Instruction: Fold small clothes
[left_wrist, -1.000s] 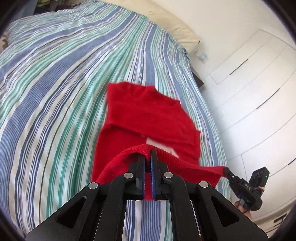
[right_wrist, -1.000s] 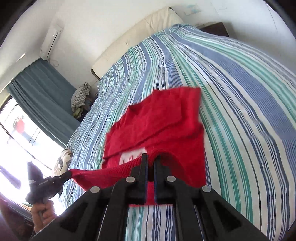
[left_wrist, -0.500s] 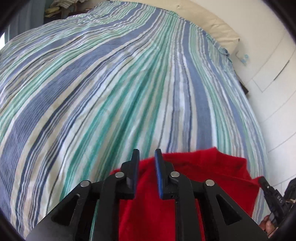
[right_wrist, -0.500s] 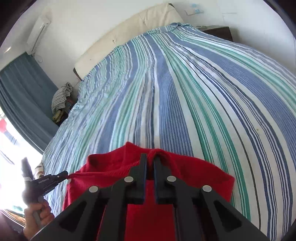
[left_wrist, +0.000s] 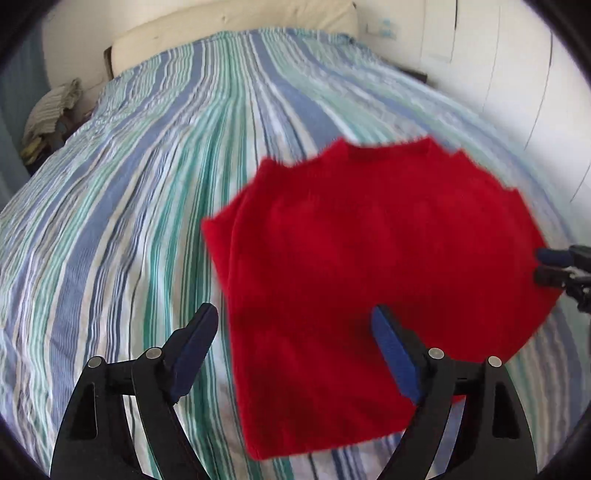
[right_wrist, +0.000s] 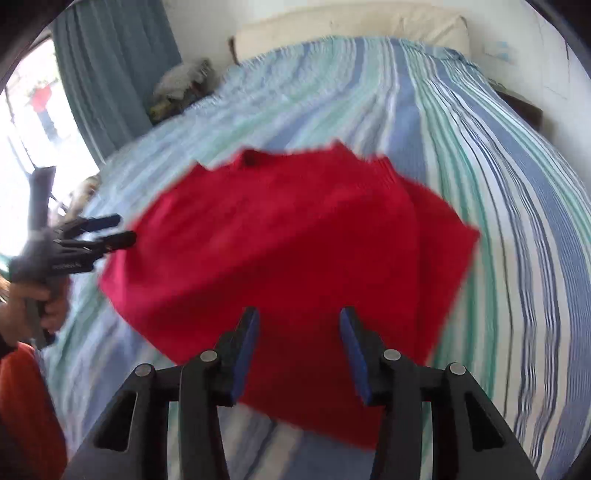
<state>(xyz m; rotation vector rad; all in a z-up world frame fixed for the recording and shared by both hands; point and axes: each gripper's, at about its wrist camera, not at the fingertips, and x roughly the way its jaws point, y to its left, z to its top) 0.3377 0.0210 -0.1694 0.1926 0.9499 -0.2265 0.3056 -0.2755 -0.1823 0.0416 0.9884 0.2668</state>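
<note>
A small red knit garment (left_wrist: 373, 258) lies folded flat on the striped bed cover (left_wrist: 129, 206); it also shows in the right wrist view (right_wrist: 288, 251). My left gripper (left_wrist: 295, 325) is open and empty, its jaws wide apart just above the garment's near left edge. My right gripper (right_wrist: 299, 325) is open and empty above the garment's near edge. The right gripper shows at the right edge of the left wrist view (left_wrist: 554, 266), the left gripper at the left of the right wrist view (right_wrist: 114, 230). Both views are blurred by motion.
The bed (right_wrist: 498, 184) has a cream headboard (left_wrist: 229, 29) at the far end. White wardrobe doors (left_wrist: 517, 74) stand on the right. A blue curtain (right_wrist: 110, 74) and a pile of clothes (right_wrist: 181, 85) are at the far left.
Both grippers carried the garment's hem forward over the rest, then opened and let go. They have pulled back, and the garment now lies folded on the bed.
</note>
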